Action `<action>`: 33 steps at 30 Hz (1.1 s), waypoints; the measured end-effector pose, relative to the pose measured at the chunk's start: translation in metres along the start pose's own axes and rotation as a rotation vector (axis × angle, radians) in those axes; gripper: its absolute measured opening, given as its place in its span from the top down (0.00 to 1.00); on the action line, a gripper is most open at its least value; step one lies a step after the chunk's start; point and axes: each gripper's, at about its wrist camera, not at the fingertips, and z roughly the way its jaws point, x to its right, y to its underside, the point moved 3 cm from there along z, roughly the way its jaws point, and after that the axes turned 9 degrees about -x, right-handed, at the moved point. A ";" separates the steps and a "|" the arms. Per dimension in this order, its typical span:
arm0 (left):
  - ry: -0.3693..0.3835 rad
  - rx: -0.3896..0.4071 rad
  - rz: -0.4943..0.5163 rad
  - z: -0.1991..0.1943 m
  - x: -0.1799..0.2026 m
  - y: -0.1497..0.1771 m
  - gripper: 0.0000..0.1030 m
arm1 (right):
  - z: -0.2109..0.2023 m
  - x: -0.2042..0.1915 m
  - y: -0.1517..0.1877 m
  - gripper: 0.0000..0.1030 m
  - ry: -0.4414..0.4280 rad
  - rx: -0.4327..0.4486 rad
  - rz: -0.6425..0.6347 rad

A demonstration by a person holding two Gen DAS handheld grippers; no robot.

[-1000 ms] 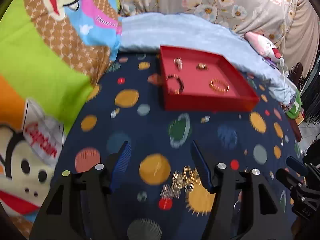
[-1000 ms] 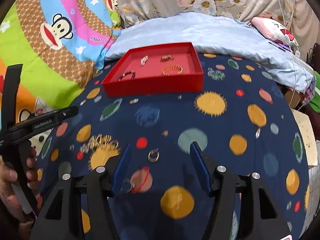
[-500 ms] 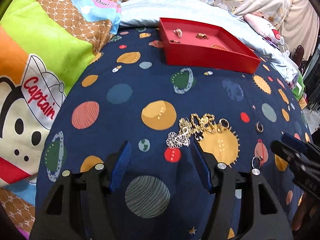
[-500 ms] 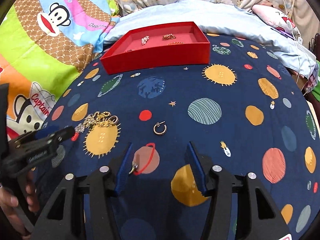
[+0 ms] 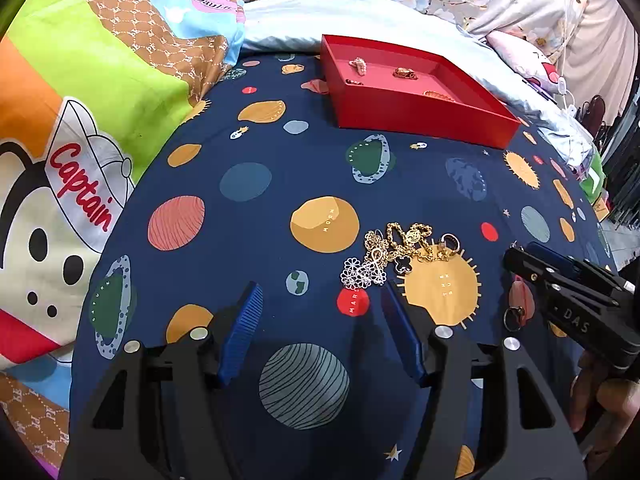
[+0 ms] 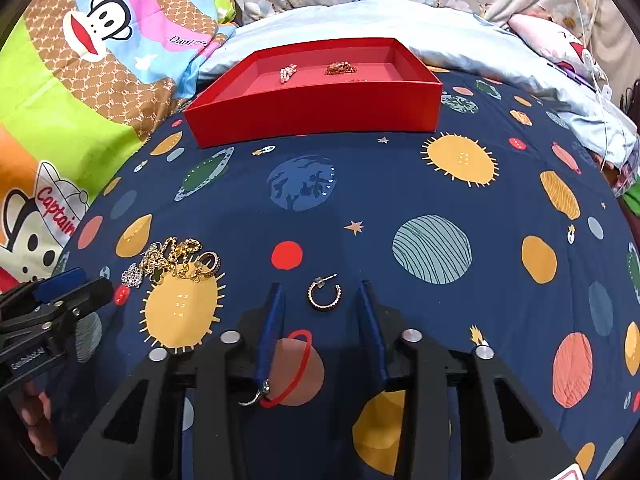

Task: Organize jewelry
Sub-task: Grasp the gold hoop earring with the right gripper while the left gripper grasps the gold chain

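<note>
A red tray [image 5: 420,118] with several jewelry pieces stands at the far side of the navy planet-print bedsheet; it also shows in the right wrist view [image 6: 320,118]. A tangle of gold and silver chains with a ring [image 5: 400,256] lies just ahead of my open, empty left gripper [image 5: 320,300]; the tangle also shows in the right wrist view [image 6: 176,262]. A rose-gold hoop earring [image 6: 324,294] lies between the fingertips of my open right gripper [image 6: 320,292], which also shows in the left wrist view [image 5: 516,256]. A silver ring [image 6: 254,398] lies by my right gripper's left finger; it also shows in the left wrist view [image 5: 514,318].
A bright monkey-print quilt [image 5: 80,100] is heaped on the left. A pale blue blanket [image 6: 400,20] and floral bedding lie behind the tray. The bed's edge drops off at the right [image 5: 600,184].
Both grippers have come down and back toward the sheet. The chain tangle now sits close ahead of the left gripper, and the hoop earring now lies between the right gripper's fingertips.
</note>
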 end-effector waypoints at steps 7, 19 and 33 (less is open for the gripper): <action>0.042 0.005 0.018 0.003 0.010 -0.003 0.42 | 0.000 0.002 0.000 0.79 0.019 0.005 0.003; 0.026 0.017 0.076 0.023 0.028 -0.014 0.73 | 0.001 0.007 -0.001 0.84 0.004 0.001 0.022; 0.114 0.004 0.077 0.008 0.025 -0.006 1.00 | -0.002 0.005 0.002 0.84 -0.015 -0.003 0.023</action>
